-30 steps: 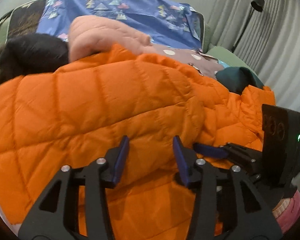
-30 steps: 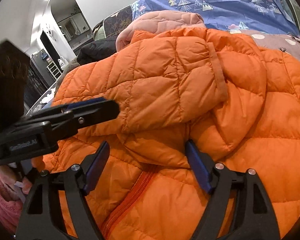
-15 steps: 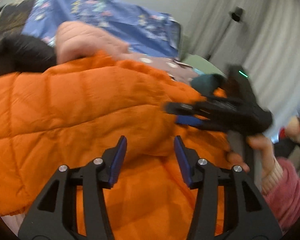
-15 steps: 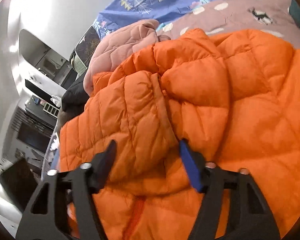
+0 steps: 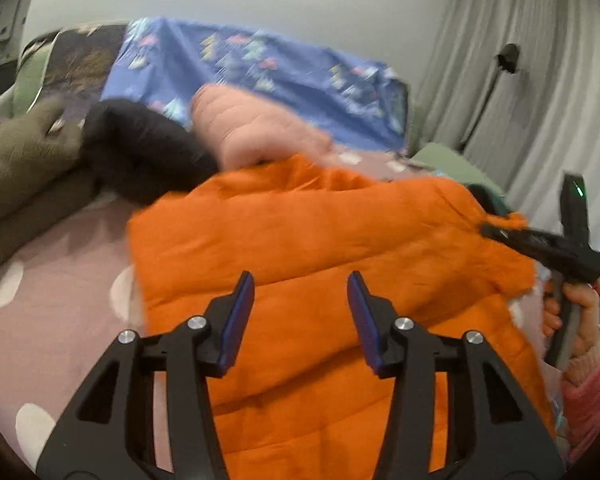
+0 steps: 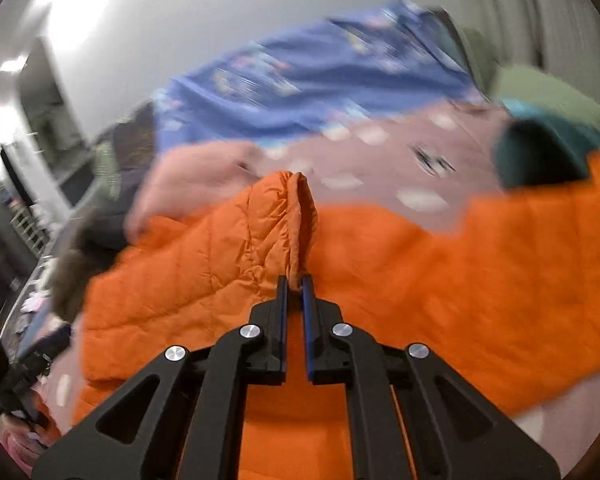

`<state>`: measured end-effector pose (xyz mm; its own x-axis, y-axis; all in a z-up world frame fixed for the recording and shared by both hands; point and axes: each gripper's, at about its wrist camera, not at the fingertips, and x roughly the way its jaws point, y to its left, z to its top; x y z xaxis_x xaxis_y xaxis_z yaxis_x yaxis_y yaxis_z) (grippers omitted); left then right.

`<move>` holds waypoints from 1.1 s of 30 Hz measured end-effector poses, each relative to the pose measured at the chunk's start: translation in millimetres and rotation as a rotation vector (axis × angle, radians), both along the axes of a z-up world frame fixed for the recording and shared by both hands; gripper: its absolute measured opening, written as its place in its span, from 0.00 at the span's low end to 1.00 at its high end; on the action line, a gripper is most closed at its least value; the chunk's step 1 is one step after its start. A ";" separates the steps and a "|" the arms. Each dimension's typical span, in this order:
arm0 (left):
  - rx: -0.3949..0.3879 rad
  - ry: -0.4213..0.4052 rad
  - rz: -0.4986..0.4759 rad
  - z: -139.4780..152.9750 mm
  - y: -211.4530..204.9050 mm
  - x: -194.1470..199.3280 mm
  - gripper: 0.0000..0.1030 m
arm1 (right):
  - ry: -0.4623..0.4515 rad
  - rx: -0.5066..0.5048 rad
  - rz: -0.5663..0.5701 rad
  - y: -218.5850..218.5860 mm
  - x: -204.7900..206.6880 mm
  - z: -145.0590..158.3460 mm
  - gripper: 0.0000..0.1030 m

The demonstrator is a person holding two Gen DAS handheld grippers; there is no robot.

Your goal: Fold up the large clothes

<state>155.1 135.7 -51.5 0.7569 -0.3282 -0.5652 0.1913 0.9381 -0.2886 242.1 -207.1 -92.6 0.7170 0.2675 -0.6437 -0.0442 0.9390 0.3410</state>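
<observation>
An orange quilted puffer jacket (image 5: 320,232) lies spread over the bed, blurred by motion. My left gripper (image 5: 300,292) hovers over its near part. Its jaws are closing, and the blue pads (image 5: 240,312) still stand apart with the jacket lying below them, not pinched. My right gripper (image 6: 295,280) is shut on a raised fold of the orange jacket (image 6: 460,272), and the pinched fabric stands up from its fingertips. In the left wrist view the right gripper (image 5: 488,231) reaches onto the jacket's right edge, held by a hand (image 5: 576,308) in a pink sleeve.
Behind the jacket lie a pink quilted coat (image 5: 252,128), a black garment (image 5: 140,152) and an olive one (image 5: 24,164). A teal garment (image 6: 540,152) sits at the right. A mauve dotted bed cover (image 5: 40,280) shows at the left, below a blue patterned sheet (image 5: 260,64). Grey curtains (image 5: 540,80) hang at the right.
My right gripper has shut on a fold of the jacket and lifted it. The left gripper has shifted so the bed cover shows at the left; its jaws stay apart.
</observation>
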 end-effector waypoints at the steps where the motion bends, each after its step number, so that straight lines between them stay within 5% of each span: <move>1: 0.007 0.030 0.005 -8.8 1.8 4.4 0.34 | 0.034 0.008 -0.013 -6.9 -2.6 -11.5 0.06; 5: 0.077 0.131 0.039 -37.4 5.0 22.6 0.28 | 0.107 0.033 0.028 -15.5 -14.5 -44.0 0.13; 8: 0.062 0.171 0.058 -43.2 14.1 30.5 0.25 | 0.070 0.014 0.006 -17.5 -26.8 -32.5 0.20; 13: 0.017 0.095 0.105 -13.4 30.6 23.2 0.25 | -0.123 -0.052 0.057 -0.3 -38.0 13.2 0.27; 17: -0.028 0.067 0.102 4.8 30.0 26.5 0.25 | -0.110 -0.029 0.188 26.9 -26.7 10.0 0.27; 24: 0.114 0.148 -0.008 -23.0 -34.6 54.0 0.35 | 0.038 -0.001 0.181 36.3 5.7 -59.6 0.27; 28: 0.217 0.190 -0.005 -57.0 -48.3 68.5 0.36 | 0.041 -0.013 0.181 43.1 12.1 -60.8 0.27; 33: 0.265 0.173 0.022 -48.0 -51.0 62.6 0.40 | 0.038 -0.015 0.181 45.8 10.3 -63.8 0.28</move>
<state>217.6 84.7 -99.5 0.6476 -0.1369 -0.7496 0.1397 0.9884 -0.0598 252.4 -161.3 -156.4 0.6328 0.3806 -0.6743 -0.2005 0.9217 0.3321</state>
